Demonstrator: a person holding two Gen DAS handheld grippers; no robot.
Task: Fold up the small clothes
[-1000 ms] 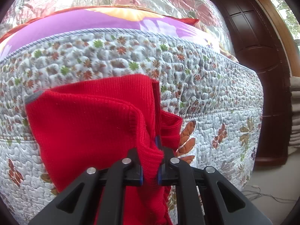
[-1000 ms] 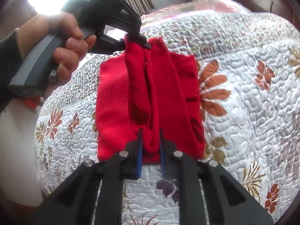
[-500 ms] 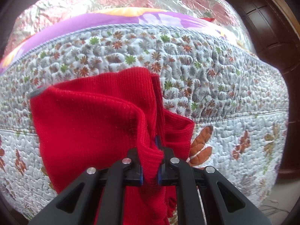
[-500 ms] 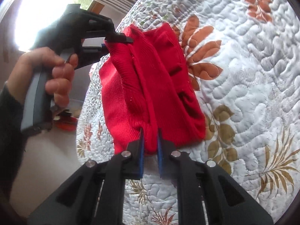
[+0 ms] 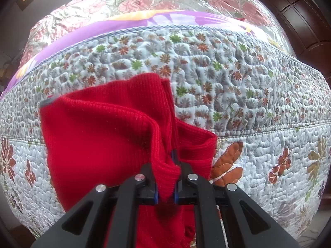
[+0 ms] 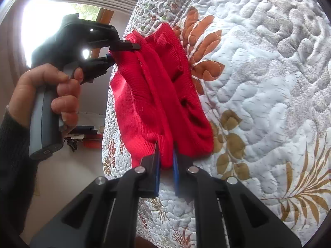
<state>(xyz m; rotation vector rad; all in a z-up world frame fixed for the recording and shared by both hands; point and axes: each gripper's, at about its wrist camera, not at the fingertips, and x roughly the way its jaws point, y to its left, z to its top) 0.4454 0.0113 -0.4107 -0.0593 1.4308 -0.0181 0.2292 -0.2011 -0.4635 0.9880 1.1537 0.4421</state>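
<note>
The red knit garment (image 5: 99, 142) lies on the quilted bedspread (image 5: 238, 95), partly draped over the bed's edge, with a raised ridge of fabric running between the two tools. In the left wrist view, the left gripper (image 5: 165, 186) pinches a bunched fold of ribbed hem between its fingers (image 5: 154, 194), the cloth rising ahead of them and spreading out to their left. In the right wrist view, the right gripper (image 6: 165, 165) pinches the opposite end of the same ridge between its blue-padded fingers (image 6: 156, 172), and the rest of the garment stretches away beyond the fingertips toward the other tool, which a hand (image 6: 43, 95) in a dark sleeve grips by its handle.

The step in hand appears to be carrying a lengthwise fold across. To do it well, both pinches should travel together at matching height and keep the ridge taut, so that the edge lands straight on the layer below; slack in the middle would probably leave a wrinkle.

The knit is thick, finely ribbed and soft, and it slumps into rounded rolls rather than creases. Small openings show in its far side. The bedspread is puffy, stitched in wavy channels, pale with rust and olive leaf prints, and likely grips the knit a little.
</note>
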